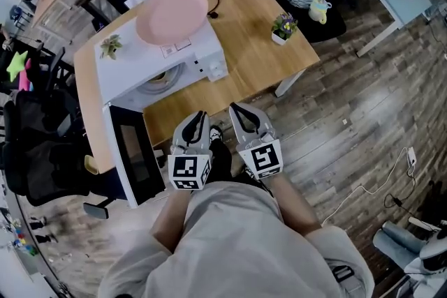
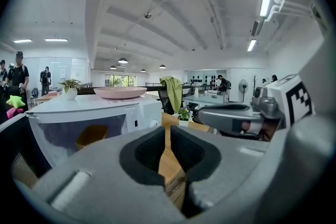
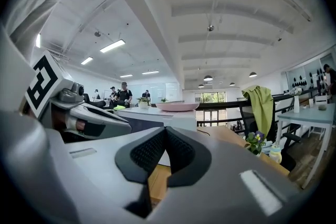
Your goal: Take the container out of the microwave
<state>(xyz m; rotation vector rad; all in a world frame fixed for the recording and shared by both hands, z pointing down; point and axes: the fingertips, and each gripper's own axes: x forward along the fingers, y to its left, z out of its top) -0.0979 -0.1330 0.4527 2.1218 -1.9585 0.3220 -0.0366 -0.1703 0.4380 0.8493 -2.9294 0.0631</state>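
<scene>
The white microwave (image 1: 183, 56) stands on the wooden table (image 1: 251, 45) with its door (image 1: 133, 150) swung open toward me. Inside it sits a yellowish container (image 1: 158, 79), which the left gripper view shows as a tan tub (image 2: 92, 135) in the cavity. Both grippers hang close to my body, short of the table's near edge and well apart from the microwave. My left gripper (image 1: 201, 115) (image 2: 168, 128) shows a thin slit between its pads with nothing in it. My right gripper (image 1: 236, 108) (image 3: 165, 129) has its tips touching and holds nothing.
A pink plate (image 1: 172, 13) lies on top of the microwave beside a small potted plant (image 1: 110, 45). A flower pot (image 1: 283, 28) stands near the table's right edge. Black office chairs (image 1: 42, 143) crowd the left side. A cable (image 1: 370, 181) runs over the wood floor.
</scene>
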